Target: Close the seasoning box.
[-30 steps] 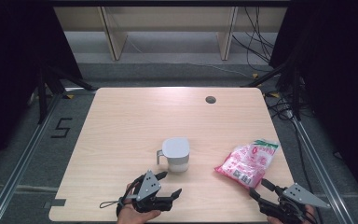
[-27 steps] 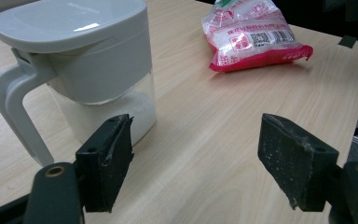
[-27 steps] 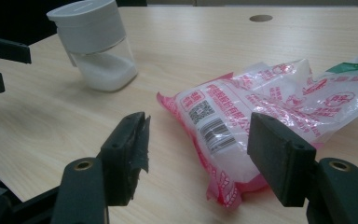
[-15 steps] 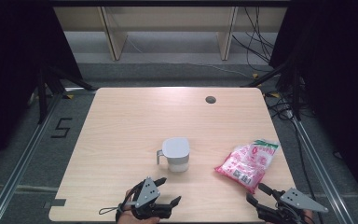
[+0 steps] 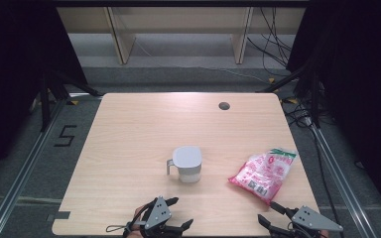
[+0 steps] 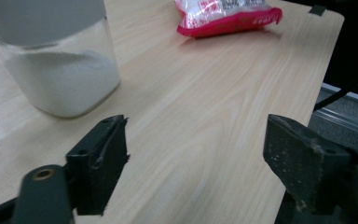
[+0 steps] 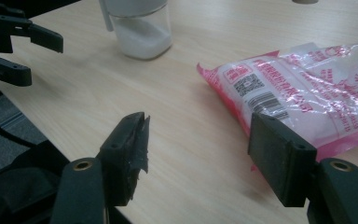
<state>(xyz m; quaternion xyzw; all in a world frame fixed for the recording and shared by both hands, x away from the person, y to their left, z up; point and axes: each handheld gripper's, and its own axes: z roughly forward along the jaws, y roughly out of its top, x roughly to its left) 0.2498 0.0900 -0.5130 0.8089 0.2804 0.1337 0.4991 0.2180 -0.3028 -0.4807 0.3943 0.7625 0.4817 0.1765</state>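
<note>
Both claws empty and spread: left claw [image 5: 176,214] just opened wider, jug [image 5: 187,163] just ahead; right claw [image 5: 270,212] nearly at the pink bag [image 5: 263,173]. Probably pre-grasp; next, close in.

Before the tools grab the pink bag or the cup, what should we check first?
1. Left tool open: ok, its jaws have just been opening, nothing between them.
2. Right tool open: ok, wide and holding nothing.
3. Pink bag reachable: ok, lying flat just ahead of the right tool.
4. Cup upright: ok, lid on, white powder inside.
5. Bag sealed: cannot tell.
6. Table space between cup and bag: ok, they sit apart.
</note>
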